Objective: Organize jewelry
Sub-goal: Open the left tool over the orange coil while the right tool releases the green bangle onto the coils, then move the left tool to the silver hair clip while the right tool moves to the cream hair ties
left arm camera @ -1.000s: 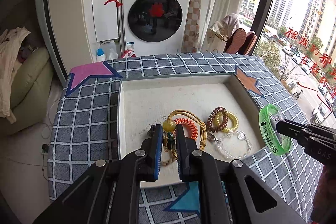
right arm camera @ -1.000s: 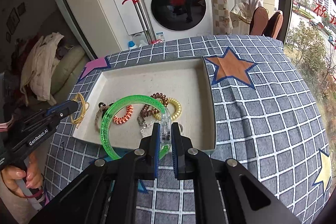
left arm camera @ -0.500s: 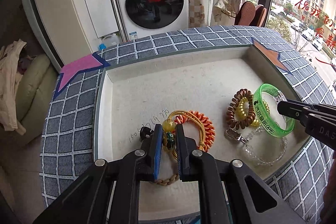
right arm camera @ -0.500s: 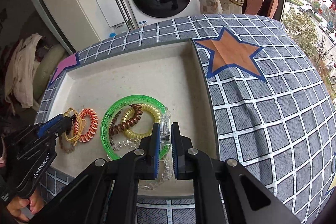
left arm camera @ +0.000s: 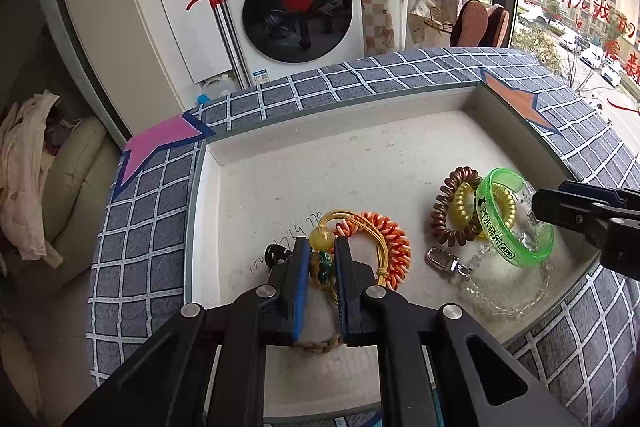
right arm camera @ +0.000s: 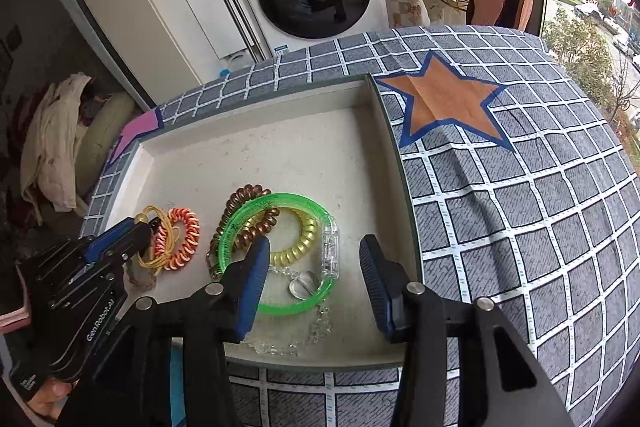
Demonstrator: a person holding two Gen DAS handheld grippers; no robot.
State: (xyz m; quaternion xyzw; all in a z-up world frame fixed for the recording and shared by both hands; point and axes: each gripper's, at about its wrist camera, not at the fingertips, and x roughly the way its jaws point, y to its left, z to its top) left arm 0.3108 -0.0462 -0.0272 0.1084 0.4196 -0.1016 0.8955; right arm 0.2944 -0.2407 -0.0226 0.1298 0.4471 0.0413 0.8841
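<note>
A white tray (left arm camera: 208, 211) sits on a checked cloth. Low over its near left part, my left gripper (left arm camera: 322, 261) is shut on a yellow cord bracelet (left arm camera: 352, 217) with a yellow and a green bead, next to an orange coil band (left arm camera: 396, 247). My right gripper (right arm camera: 314, 267) has its jaws opening. The green bangle (right arm camera: 296, 199) lies free between and below them, resting on a brown coil (right arm camera: 244, 199), a yellow coil (right arm camera: 304, 243) and a clear bead chain (right arm camera: 288, 347). The right wrist view also shows the left gripper (right arm camera: 136, 231).
The grey checked cloth (right arm camera: 520, 227) with star patches covers the table around the tray. A braided brown bracelet (left arm camera: 316, 345) lies under my left gripper. A washing machine (left arm camera: 296, 7) stands behind, a window to the right, and a cushion with clothes to the left.
Both grippers came down into the tray. The right jaws parted and let go of the green bangle, which now lies on the coil bands. The left stays shut on the cord bracelet.
</note>
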